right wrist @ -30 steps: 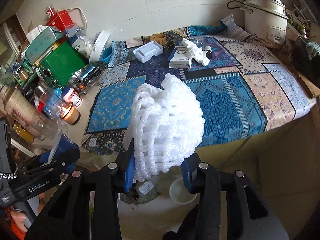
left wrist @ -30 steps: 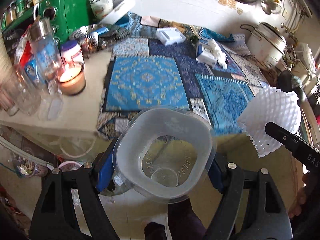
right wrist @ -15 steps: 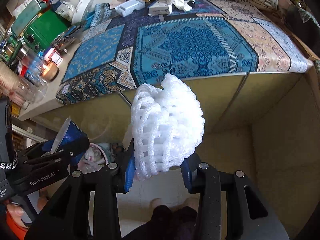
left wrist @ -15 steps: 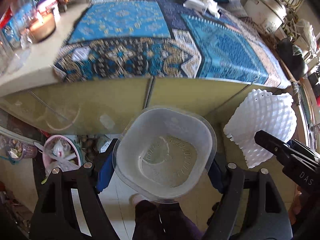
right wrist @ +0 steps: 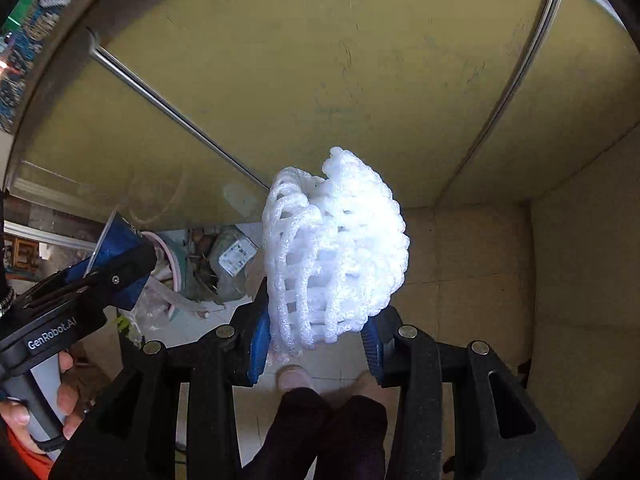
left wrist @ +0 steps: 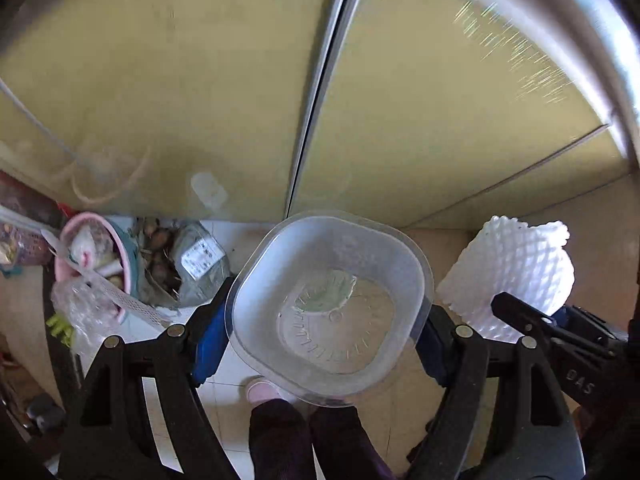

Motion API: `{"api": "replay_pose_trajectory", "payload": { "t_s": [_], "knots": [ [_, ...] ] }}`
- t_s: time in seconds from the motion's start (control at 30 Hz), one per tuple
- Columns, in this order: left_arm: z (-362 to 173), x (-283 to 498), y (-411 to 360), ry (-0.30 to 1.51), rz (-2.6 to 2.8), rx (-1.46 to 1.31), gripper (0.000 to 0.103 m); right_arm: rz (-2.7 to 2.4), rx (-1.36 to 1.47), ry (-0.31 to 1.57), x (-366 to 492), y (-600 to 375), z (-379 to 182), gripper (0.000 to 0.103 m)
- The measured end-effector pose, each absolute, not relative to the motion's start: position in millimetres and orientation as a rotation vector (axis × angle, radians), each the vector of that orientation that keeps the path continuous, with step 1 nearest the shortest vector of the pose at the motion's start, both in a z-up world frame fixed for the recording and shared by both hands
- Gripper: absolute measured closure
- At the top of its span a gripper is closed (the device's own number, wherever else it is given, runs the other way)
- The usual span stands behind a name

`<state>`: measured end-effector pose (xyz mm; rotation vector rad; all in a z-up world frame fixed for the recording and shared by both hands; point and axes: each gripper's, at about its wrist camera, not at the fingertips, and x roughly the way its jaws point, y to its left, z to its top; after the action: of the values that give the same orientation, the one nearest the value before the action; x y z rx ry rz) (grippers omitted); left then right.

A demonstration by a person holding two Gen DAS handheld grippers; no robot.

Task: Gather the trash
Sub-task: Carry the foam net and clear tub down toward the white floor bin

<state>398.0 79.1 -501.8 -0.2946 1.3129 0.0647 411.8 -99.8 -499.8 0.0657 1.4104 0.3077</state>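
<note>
Left gripper (left wrist: 326, 336) clamped on the clear plastic tub (left wrist: 328, 308) at frame centre, right gripper (right wrist: 316, 344) pinching the white foam net (right wrist: 336, 256) — both aimed floorwards, likely for the pink bin (left wrist: 96, 264) at left.

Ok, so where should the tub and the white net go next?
Probably carry both left toward the pink bin on the floor. The left gripper is clamped on the tub, the right gripper on the foam net, and neither is over the bin.

Translucent smooth plastic tub (left wrist: 328, 304); white foam netting (right wrist: 336, 256); glossy cabinet doors (left wrist: 200, 92).
</note>
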Motion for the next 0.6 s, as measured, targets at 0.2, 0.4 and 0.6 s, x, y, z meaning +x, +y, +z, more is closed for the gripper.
{"api": "replay_pose_trajectory", "payload": {
  "t_s": [0.2, 0.4, 0.6],
  "knots": [
    [-592, 405, 82, 1.360, 0.101, -0.318, 0.025, 0.302, 0.066, 1.455, 422, -99, -593, 0.067],
    [-670, 415, 80, 1.389, 0.089, -0.315, 0.025, 0.320, 0.063, 1.494, 425, -86, -676, 0.064],
    [-719, 422, 76, 1.394, 0.085, -0.291, 0.025, 0.401, 0.014, 1.546, 428, -66, -739, 0.063]
  ]
}}
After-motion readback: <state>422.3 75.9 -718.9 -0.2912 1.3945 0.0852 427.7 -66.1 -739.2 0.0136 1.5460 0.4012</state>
